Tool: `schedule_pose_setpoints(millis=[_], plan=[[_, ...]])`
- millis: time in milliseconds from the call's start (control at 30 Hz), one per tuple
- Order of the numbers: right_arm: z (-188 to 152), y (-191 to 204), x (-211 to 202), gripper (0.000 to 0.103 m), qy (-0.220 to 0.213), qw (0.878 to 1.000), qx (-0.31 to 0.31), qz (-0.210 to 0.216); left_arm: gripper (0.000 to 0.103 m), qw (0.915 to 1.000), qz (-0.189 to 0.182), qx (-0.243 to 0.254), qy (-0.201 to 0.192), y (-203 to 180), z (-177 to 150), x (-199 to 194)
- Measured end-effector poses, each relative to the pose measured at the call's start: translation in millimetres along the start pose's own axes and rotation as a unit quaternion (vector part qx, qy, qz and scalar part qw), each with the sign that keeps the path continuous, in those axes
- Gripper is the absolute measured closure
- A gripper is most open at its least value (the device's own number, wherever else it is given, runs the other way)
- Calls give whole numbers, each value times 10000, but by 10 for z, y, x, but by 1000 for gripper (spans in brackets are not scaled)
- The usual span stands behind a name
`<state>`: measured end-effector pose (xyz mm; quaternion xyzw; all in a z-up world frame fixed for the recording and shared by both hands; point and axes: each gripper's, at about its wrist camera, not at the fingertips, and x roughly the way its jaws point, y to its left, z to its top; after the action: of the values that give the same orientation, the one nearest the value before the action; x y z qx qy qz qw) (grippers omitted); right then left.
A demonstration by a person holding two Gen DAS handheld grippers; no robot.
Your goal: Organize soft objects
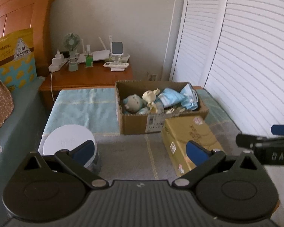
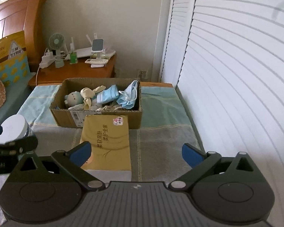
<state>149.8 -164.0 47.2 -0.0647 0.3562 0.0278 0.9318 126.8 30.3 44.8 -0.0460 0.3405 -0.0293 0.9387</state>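
A cardboard box [image 1: 138,121] [image 2: 66,117] stands on the cloth-covered table. It holds a plush doll [image 1: 132,102] [image 2: 73,98], a beige cloth [image 1: 150,96] [image 2: 87,94] and blue face masks [image 1: 187,98] [image 2: 128,94]. In front of the box lies a yellow tissue pack [image 1: 189,138] [image 2: 106,140]. My right gripper [image 2: 136,154] is open above the pack's near end, with its left pad over the pack and no pad pressing on it. My left gripper [image 1: 141,151] is open and empty. A white-lidded canister [image 1: 70,143] [image 2: 13,128] stands just behind its left finger.
A wooden nightstand [image 1: 89,75] behind the table carries a small fan [image 1: 72,43], a router and a remote. A bed with a yellow snack bag [image 1: 15,56] lies to the left. White louvred doors [image 1: 236,56] close off the right side.
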Motion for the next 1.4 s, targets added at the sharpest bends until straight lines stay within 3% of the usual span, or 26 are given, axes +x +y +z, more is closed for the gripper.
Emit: schedule_pose_setpoints(millis=[1400], plan=[[-12,-60,-112,0,-71,9998,130,97,1,9993,194,289,97,-199,128,-86]])
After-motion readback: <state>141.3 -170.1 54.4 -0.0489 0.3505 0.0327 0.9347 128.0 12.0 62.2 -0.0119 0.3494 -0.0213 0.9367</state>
